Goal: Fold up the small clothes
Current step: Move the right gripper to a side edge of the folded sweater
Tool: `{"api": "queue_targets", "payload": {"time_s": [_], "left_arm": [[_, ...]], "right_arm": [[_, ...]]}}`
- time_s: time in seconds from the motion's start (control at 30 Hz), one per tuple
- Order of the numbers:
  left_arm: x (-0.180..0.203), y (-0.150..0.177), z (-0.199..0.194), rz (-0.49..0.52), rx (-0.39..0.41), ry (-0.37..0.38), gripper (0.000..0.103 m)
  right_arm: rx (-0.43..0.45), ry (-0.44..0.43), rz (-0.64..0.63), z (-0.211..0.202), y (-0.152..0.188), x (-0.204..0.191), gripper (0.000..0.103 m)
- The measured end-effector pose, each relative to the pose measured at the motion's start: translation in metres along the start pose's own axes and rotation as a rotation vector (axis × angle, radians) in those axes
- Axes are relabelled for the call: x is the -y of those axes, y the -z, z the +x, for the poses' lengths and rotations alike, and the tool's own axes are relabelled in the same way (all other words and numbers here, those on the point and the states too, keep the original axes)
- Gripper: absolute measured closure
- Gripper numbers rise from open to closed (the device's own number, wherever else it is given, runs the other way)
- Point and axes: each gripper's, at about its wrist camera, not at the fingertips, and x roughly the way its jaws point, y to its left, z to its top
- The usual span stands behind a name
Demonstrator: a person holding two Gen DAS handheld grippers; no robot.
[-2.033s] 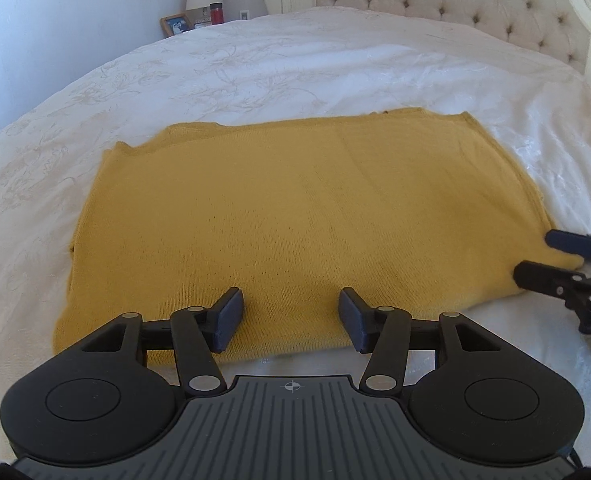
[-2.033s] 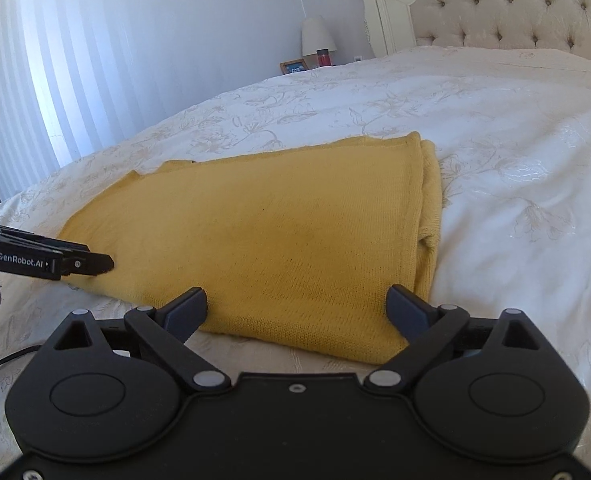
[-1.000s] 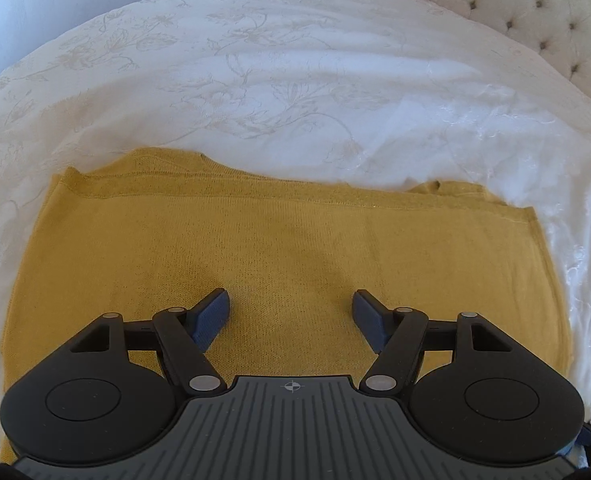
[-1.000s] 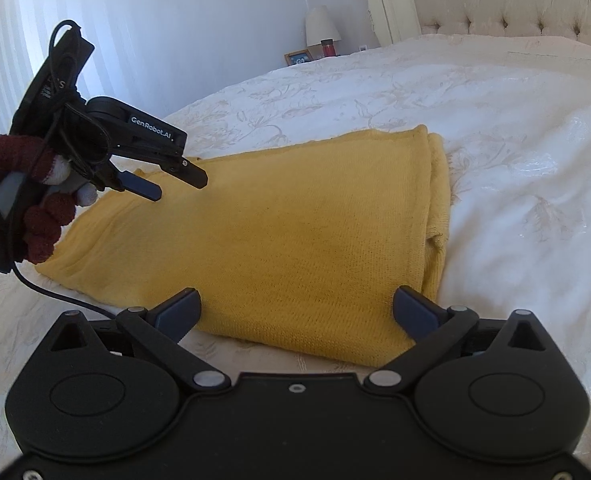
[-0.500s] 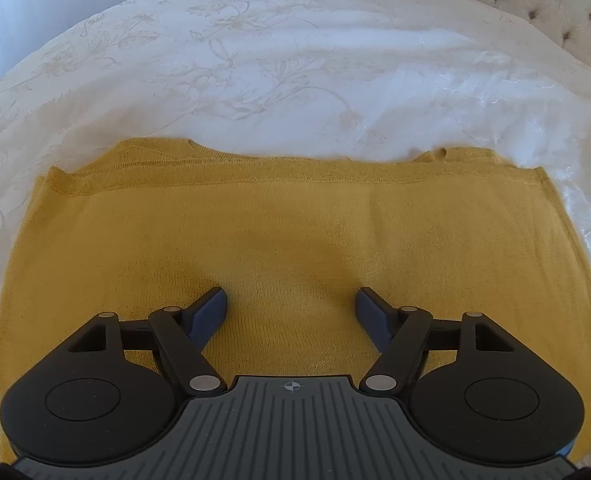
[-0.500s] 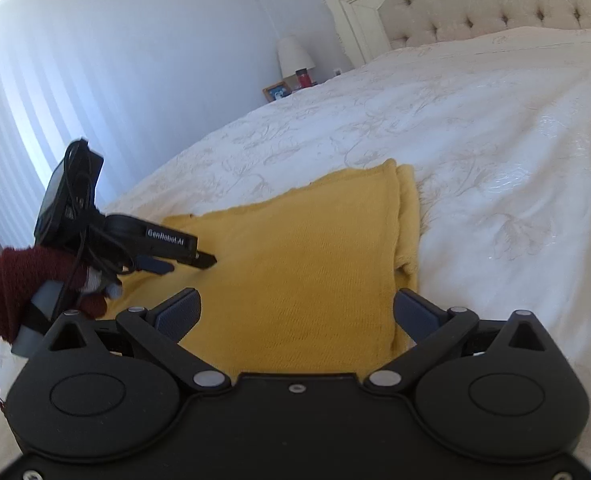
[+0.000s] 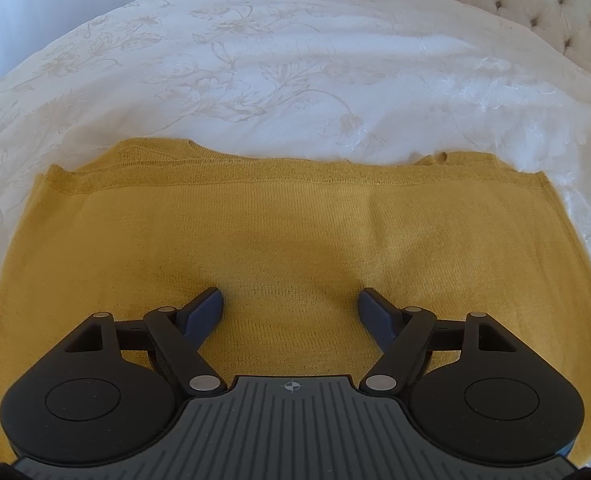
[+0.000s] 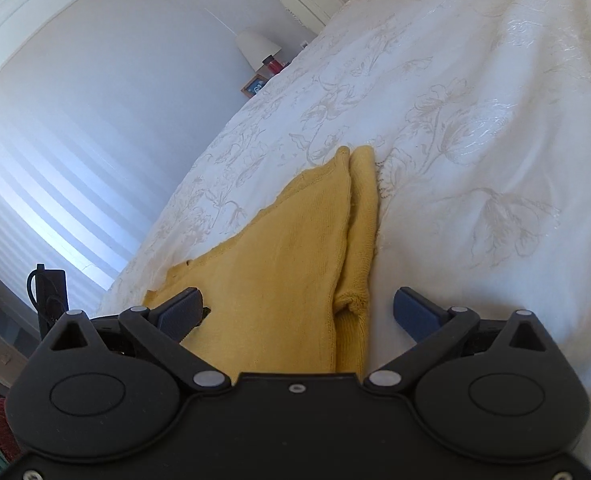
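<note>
White embroidered bedspread (image 7: pixel 295 60) with a pale flower pattern covers the whole bed, and it is the ground for everything else. Behind the bedspread, at the head of the bed, stands a cream tufted headboard (image 7: pixel 567 4). On the bedspread lies the mustard-yellow knitted garment (image 7: pixel 255 224), folded into a wide flat rectangle; its far edge shows two layers that do not match exactly. In the right wrist view the same garment (image 8: pixel 291 264) is seen along its side, where a folded part lies doubled along the edge and makes a small bulge near the camera.

Over the near part of the garment hangs the left gripper (image 7: pixel 290 307). Its two dark blue fingers are spread well apart with only the knit between them; whether the tips touch the cloth I cannot tell. The right gripper (image 8: pixel 298 309) is at the garment's side edge, and its fingers are also wide apart, holding nothing: one finger is over the yellow knit, the other over the bare bedspread just beside the garment's edge.

Beyond the far corner of the bedspread, by the wall, stand a white lamp (image 8: pixel 257 49), a small red object (image 8: pixel 274 64) and a framed picture (image 8: pixel 255 86).
</note>
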Motion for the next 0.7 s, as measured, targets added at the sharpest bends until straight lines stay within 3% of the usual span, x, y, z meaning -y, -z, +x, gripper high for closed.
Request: {"api": "queue_targets", "payload": {"time_s": [0.1, 0.37, 0.43, 0.7], "left_arm": [[-0.001, -0.001, 0.000, -0.003, -0.002, 0.007, 0.027], [-0.005, 0.000, 0.000, -0.015, 0.006, 0.040, 0.021], [-0.007, 0.001, -0.003, -0.012, 0.009, 0.054, 0.021], [-0.014, 0.035, -0.042, 0.014, 0.025, 0.108, 0.022]], "right_arm": [[-0.057, 0.007, -0.012, 0.021, -0.008, -0.002, 0.016], [-0.127, -0.008, 0.090, 0.051, -0.024, 0.003, 0.018], [-0.136, 0.021, 0.099, 0.053, -0.026, 0.004, 0.031], [-0.125, 0.065, 0.116, 0.044, -0.022, 0.010, 0.047]]}}
